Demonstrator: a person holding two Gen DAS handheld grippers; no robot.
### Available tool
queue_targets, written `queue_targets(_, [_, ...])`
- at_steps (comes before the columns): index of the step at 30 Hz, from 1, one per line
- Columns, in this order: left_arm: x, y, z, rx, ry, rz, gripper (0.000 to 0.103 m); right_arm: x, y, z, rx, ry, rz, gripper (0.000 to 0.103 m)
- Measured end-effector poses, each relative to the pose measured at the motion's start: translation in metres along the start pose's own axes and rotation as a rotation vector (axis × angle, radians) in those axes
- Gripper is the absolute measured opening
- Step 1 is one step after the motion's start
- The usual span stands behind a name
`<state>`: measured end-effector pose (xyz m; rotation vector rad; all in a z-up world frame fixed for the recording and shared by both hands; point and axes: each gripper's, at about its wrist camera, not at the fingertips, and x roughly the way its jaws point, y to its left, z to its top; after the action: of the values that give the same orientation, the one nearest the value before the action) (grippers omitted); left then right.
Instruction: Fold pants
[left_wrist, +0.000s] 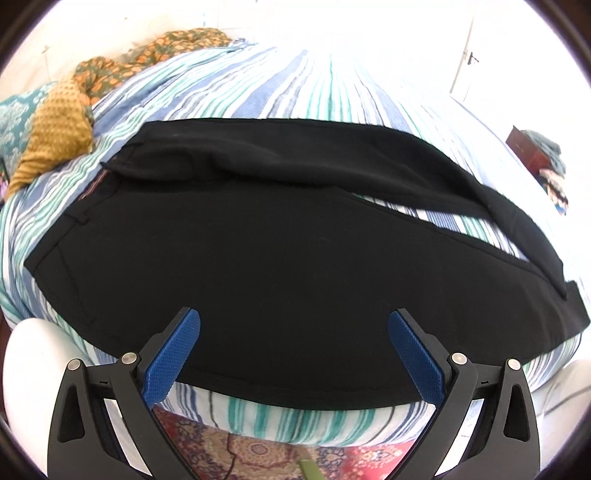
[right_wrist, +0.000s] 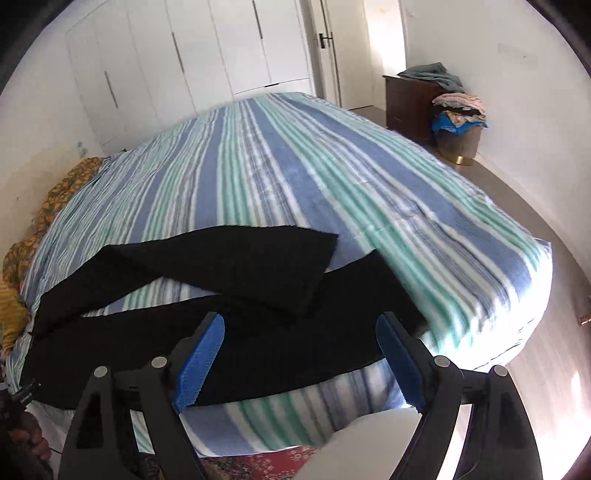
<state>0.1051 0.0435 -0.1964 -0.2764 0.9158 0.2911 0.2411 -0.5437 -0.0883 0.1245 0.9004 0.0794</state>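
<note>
Black pants (left_wrist: 236, 266) lie spread across the striped bed (left_wrist: 295, 85), waistband at the left and legs running right. One leg (left_wrist: 332, 162) lies slanted across the far side, a strip of bedsheet showing between the two legs. My left gripper (left_wrist: 293, 321) hovers open over the near edge of the pants, nothing between its blue pads (left_wrist: 173, 354). In the right wrist view the pants (right_wrist: 229, 343) show both leg ends, one leg (right_wrist: 258, 258) lying over the other. My right gripper (right_wrist: 299, 328) is open above the leg ends, with no cloth between its pads.
Patterned and mustard cloths (left_wrist: 55, 133) are piled at the bed's left end. A dark wooden cabinet (right_wrist: 406, 99) and a basket heaped with clothes (right_wrist: 458, 125) stand by the far wall. White wardrobes (right_wrist: 207, 48) are behind the bed. A red patterned rug (left_wrist: 258, 450) lies below the near edge.
</note>
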Motion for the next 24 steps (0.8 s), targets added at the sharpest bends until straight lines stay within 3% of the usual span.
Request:
queue_targets(4, [-0.007,0.013,-0.002,-0.03,-0.039,0.003,0.102,0.026,0.064,-0.025,-0.101,0.06,0.039,0.089])
queue_targets(8, [-0.007,0.019,-0.005,-0.061,-0.028,-0.018,0.102,0.04,0.11,-0.041,-0.138,0.068,0.037,0.089])
queue_targets(12, [-0.007,0.014,-0.005,-0.041,-0.03,-0.029,0.102,0.021,0.141,-0.053,-0.182,-0.048,0.042,0.089])
queue_targets(15, [-0.007,0.009,-0.006,-0.013,-0.03,-0.033,0.102,-0.003,0.156,-0.068,-0.259,-0.184,0.008,0.103])
queue_targets(19, [-0.007,0.005,-0.006,0.003,-0.028,-0.034,0.102,-0.005,0.161,-0.079,-0.343,-0.165,-0.003,0.103])
queue_targets(24, [-0.006,0.004,-0.006,0.005,-0.016,-0.025,0.102,-0.006,0.154,-0.077,-0.307,-0.196,0.016,0.103])
